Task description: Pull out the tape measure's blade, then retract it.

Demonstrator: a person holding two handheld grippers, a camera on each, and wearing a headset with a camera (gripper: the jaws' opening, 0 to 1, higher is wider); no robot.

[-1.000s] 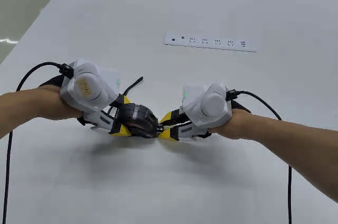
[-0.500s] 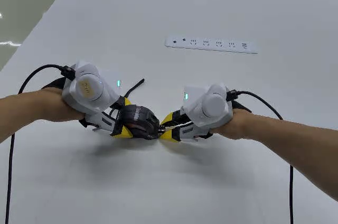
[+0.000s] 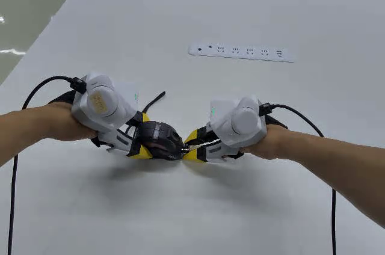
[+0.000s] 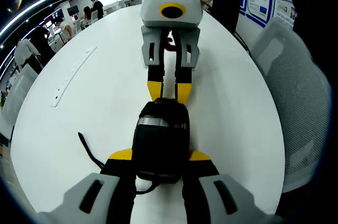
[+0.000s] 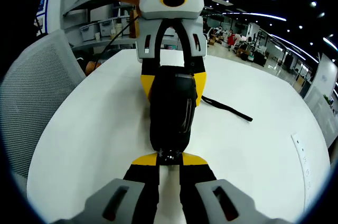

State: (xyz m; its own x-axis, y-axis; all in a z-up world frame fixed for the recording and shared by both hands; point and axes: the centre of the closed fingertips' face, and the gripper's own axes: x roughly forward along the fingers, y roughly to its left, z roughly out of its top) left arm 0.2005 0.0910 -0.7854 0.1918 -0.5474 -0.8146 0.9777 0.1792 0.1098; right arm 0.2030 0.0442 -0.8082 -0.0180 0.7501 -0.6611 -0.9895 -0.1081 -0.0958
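A black tape measure (image 3: 161, 139) rests just above the white table (image 3: 252, 2), gripped from the left by my left gripper (image 3: 144, 135), whose yellow-tipped jaws are shut on its sides. In the left gripper view the case (image 4: 161, 134) sits between those jaws (image 4: 161, 155). My right gripper (image 3: 187, 145) faces it from the right, jaws pinched on the blade's end hook (image 5: 169, 155) at the case mouth. The case (image 5: 170, 108) fills the space between both grippers, and no length of blade shows. A black wrist strap (image 3: 153, 97) trails behind the case.
A white power strip (image 3: 240, 51) lies farther back on the table. Black cables (image 3: 36, 86) (image 3: 301, 119) run from both grippers along the person's arms. The table's left edge (image 3: 42, 32) is near. A grey mesh chair (image 4: 296, 92) stands beside the table.
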